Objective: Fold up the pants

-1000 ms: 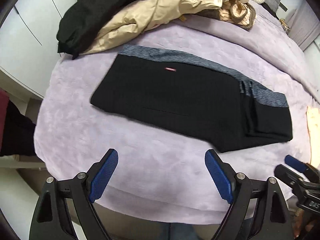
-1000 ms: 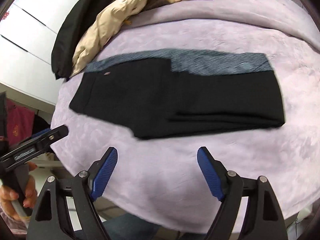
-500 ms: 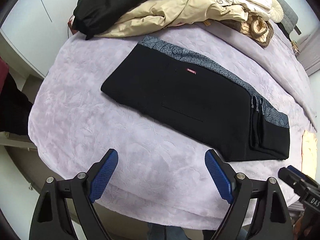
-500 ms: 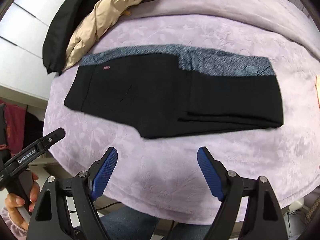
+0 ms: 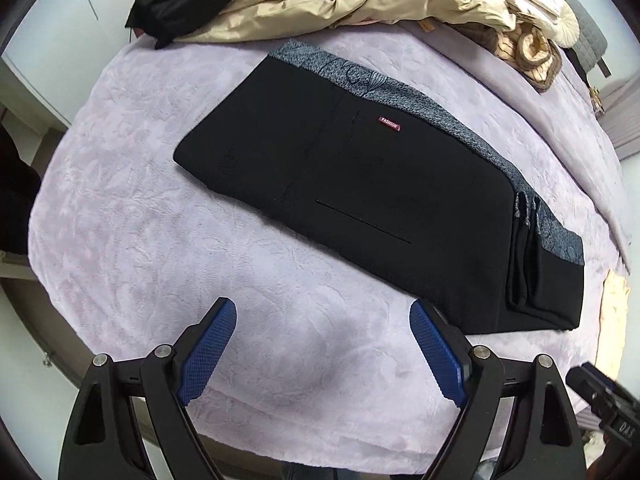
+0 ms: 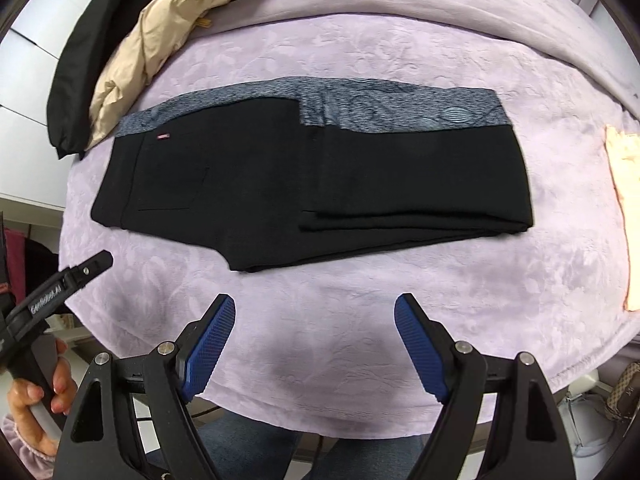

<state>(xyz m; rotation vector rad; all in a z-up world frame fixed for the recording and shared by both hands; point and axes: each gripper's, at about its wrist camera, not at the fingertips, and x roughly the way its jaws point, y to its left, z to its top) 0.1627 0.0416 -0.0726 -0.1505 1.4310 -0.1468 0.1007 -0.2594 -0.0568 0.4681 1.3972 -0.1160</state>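
Flat on the lilac bed cover (image 6: pixel 440 60) lie folded black pants (image 6: pixel 320 184). Both tools, left (image 5: pixel 322 354) and right (image 6: pixel 314 346), hover with jaws apart, gripping nothing.

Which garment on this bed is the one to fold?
On the lilac blanket, skip the heap of beige and black coats at the far left. The black pants lie flat mid-bed, already doubled over; a grey patterned side stripe and small red label mark them.

Black pants (image 5: pixel 372 200) with a grey patterned side band and a small red label, folded into a flat oblong, leg ends doubled over on top, lying on the lilac bed, beyond the open fingers, untouched
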